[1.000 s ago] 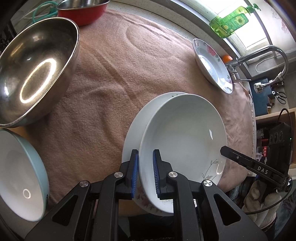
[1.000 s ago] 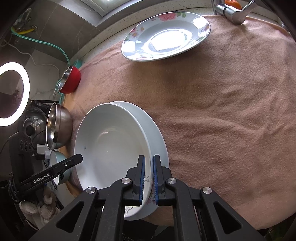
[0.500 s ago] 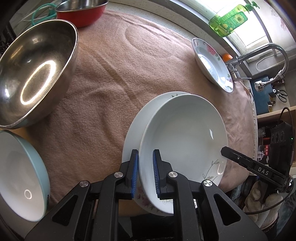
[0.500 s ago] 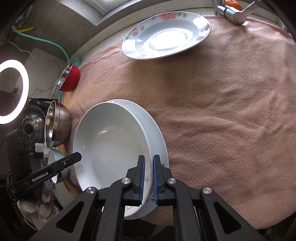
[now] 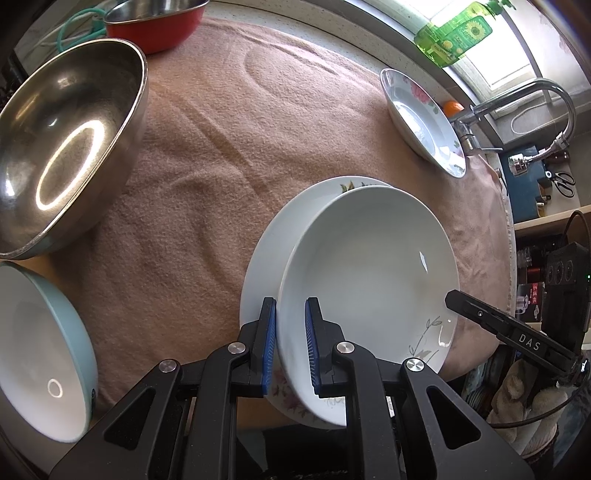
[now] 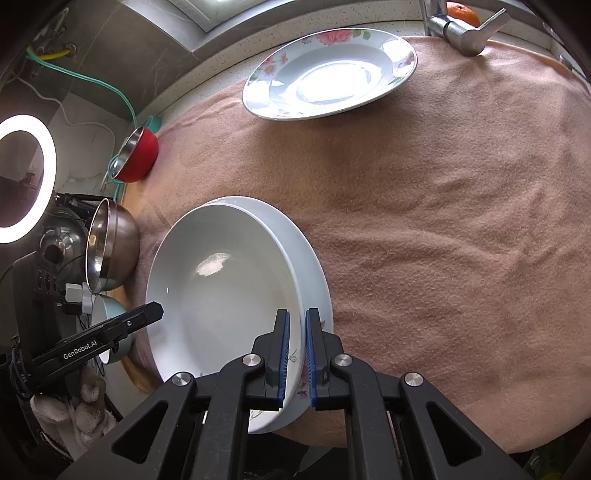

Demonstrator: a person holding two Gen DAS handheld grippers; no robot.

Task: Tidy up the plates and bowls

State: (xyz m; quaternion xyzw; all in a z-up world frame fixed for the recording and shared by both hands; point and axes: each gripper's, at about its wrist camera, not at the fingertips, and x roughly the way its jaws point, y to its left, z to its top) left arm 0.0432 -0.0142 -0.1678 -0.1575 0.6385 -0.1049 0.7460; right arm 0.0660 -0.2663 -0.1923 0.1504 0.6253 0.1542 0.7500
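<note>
Left wrist view shows the left gripper (image 5: 290, 345) clenched on the near rim of a white bowl (image 5: 369, 280), its blue pads on either side of the wall; the bowl sits nested in a plate (image 5: 273, 236) on the pink cloth (image 5: 221, 147). From the right wrist view, the right gripper (image 6: 295, 354) pinches the opposite rim of the same bowl (image 6: 221, 280), one pad inside and one outside, and whether the outer pad also catches the plate (image 6: 314, 273) under it I cannot tell. Bowl and plate lie at the cloth's near edge, partly overhanging it. A flowered plate (image 6: 328, 70) lies well apart at the cloth's far side, by the tap; a steel bowl (image 5: 62, 144), a red bowl (image 5: 155, 22) and a blue bowl (image 5: 40, 354) stand off the cloth's left side. The white bowl looks like glazed ceramic: stiff, fairly heavy, slick and breakable if knocked. Thin rim grips on opposite sides are probably the only hold; it should be kept level, since a tilt could let the glaze slide between the pads.
</note>
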